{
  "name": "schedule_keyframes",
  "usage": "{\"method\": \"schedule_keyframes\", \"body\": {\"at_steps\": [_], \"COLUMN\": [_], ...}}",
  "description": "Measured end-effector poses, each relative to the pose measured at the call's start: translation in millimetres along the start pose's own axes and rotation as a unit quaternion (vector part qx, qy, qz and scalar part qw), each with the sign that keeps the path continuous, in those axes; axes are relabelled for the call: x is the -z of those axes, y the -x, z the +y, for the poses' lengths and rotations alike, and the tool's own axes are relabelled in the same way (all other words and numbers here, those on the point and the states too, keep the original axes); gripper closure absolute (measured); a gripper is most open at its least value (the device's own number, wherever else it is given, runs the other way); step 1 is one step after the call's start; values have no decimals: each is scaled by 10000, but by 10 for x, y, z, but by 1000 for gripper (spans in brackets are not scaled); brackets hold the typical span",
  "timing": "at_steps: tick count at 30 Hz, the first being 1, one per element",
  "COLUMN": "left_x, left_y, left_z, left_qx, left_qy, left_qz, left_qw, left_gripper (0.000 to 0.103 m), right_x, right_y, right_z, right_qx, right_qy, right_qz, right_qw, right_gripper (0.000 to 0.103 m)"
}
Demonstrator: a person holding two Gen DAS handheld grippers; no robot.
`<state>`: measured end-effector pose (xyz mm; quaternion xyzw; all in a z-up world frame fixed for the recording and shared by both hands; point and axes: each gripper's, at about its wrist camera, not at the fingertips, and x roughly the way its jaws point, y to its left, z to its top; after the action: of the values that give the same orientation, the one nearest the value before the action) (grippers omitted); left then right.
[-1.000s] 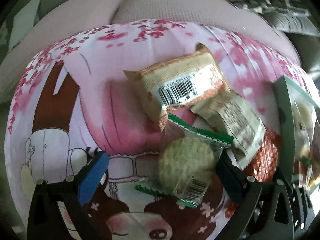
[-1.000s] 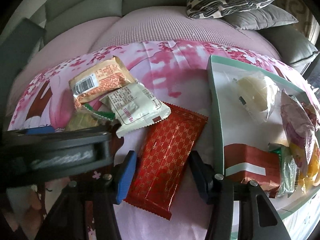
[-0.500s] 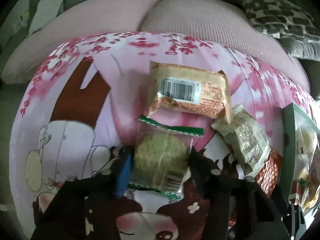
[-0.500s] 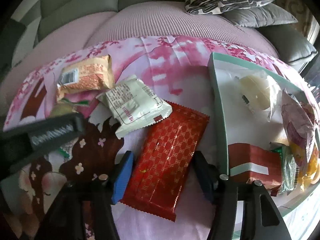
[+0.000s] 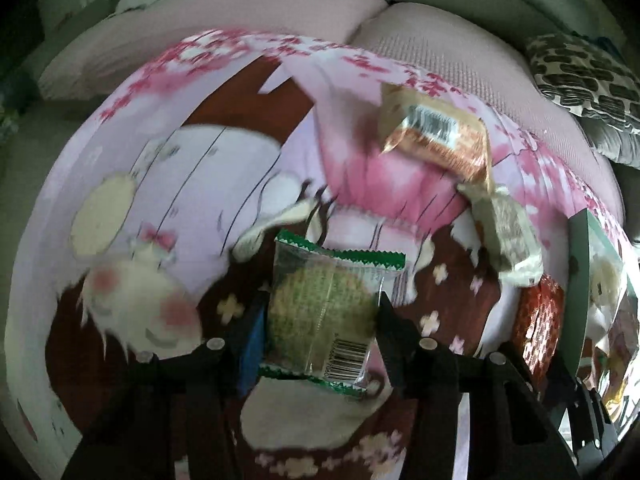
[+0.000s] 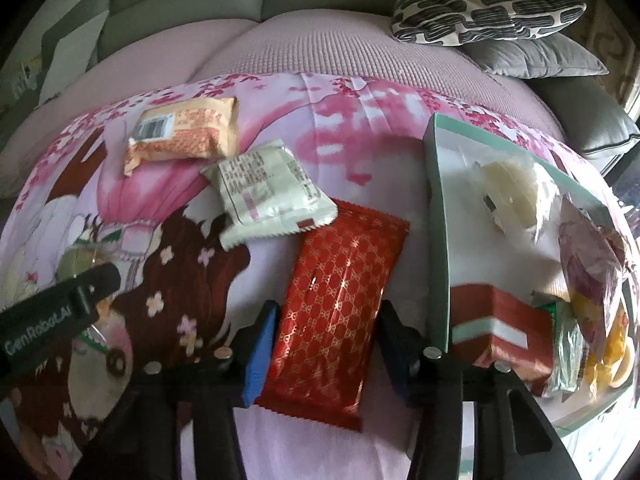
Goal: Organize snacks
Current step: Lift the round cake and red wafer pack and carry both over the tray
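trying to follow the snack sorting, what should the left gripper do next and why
Probably carry it right to the green-rimmed tray. The left gripper is shut on the clear-wrapped green pastry, which looks lifted off the pink cloth, and the tray already holds other snacks.

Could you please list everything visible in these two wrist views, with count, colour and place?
Round cake packet: one, clear with green edges, between the left gripper's fingers.
Red packet: one, red and gold, between the right gripper's closing jaws.
White packet: one, overlapping the red packet's top corner.
Orange packet: one, far left on the blanket.
Tray: one, green-rimmed, right, holding several snacks.
Blanket: one, pink cartoon print.
Cushions: two, patterned over grey.
Left gripper: black.
Right gripper: black.
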<state>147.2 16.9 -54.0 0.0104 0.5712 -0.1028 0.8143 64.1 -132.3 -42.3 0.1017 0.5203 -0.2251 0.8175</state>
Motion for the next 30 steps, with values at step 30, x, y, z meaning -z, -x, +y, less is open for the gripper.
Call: {"method": "schedule_keyframes", "body": {"at_steps": [30], "left_x": [65], "left_y": [987], "left_z": [-213], "left_qx": [400], "left_qy": [368], "left_qz": [-1270], "left_qw": [9904], "left_gripper": [51], "right_x": [243], "right_y": [1002], "right_z": [-580], "right_qx": [-1565], "right_qy": [-497], "right_qz": [-1098], "right_qw": [9803], "right_gripper": [53]}}
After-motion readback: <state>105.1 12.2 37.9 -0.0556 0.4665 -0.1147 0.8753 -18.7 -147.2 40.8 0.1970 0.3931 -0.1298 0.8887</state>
